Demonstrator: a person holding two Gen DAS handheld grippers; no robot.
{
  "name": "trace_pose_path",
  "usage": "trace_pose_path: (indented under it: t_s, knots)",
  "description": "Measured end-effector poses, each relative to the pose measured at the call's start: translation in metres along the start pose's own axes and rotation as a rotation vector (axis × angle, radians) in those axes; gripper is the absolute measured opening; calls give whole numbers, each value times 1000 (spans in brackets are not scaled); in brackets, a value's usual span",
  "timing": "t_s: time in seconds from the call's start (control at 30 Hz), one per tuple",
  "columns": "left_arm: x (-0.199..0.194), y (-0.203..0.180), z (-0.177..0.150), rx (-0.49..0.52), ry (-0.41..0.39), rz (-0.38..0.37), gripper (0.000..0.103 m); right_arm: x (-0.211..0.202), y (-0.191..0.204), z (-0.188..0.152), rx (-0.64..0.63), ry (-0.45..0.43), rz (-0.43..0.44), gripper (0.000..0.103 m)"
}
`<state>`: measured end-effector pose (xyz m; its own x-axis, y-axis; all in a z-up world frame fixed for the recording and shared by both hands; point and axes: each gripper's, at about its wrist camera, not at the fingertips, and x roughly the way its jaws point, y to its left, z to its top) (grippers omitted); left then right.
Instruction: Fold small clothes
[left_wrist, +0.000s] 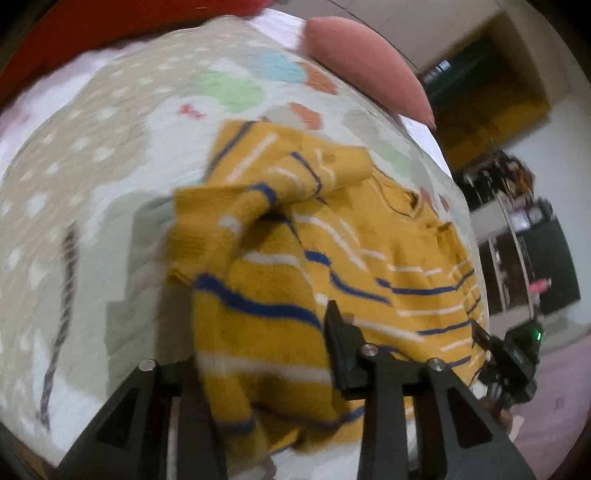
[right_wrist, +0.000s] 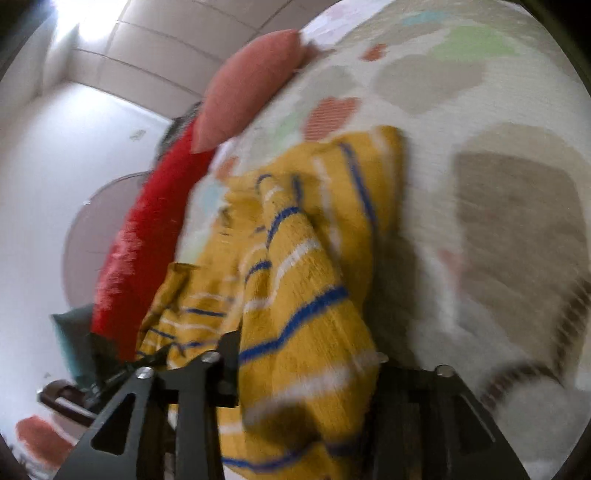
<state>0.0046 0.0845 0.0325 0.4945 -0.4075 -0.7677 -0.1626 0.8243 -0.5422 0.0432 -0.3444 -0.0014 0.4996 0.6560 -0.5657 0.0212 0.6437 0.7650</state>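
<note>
Nearest to us in the left wrist view, the left gripper holds the hem of a mustard-yellow striped sweater; the cloth bunches between its fingers and covers the left one entirely, so we see only the right finger's tip. The jaws stand fairly narrow, pinched on the knit. In the right wrist view the right gripper likewise grips a fold of the sweater, which drapes over its right finger and hides it; the jaws sit about half apart with the cloth filling the gap.

The sweater lies on a bed, on a pale patterned bedspread with coloured patches. One sleeve is folded across the body. Both views are blurred, so we cannot make out the stripes' edges or the neckline clearly.

At the far edge of the bed rests a pink pillow, and beside it a red pillow, partly cut off by the frame. At the right edge of the left view the right gripper shows as a dark shape with a green light, its jaws unreadable there.
</note>
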Motion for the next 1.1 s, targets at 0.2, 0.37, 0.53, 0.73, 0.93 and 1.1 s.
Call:
trace_pose_path:
  t_s: [0.2,0.37,0.53,0.73,0.93,1.1]
  knots:
    - [-65,-9,-15,59,-137,50,48,-66,2,1,-1,-166,-18,69]
    - [-81,-54,-11,208,-189,-20,61,-78,43,8,-110,-188,43,69]
    - [-30,-96,6,377,-103,9,66,-19,94,14,-251,-52,40,69]
    - [29,-69,53,369,-107,241,66,68,103,39,-348,75,-108,69]
    - [42,19,103,107,-100,220,67,91,61,93,-309,17,-238,62]
    - [35,22,101,123,-109,193,67,88,39,117,-200,-28,-235,61]
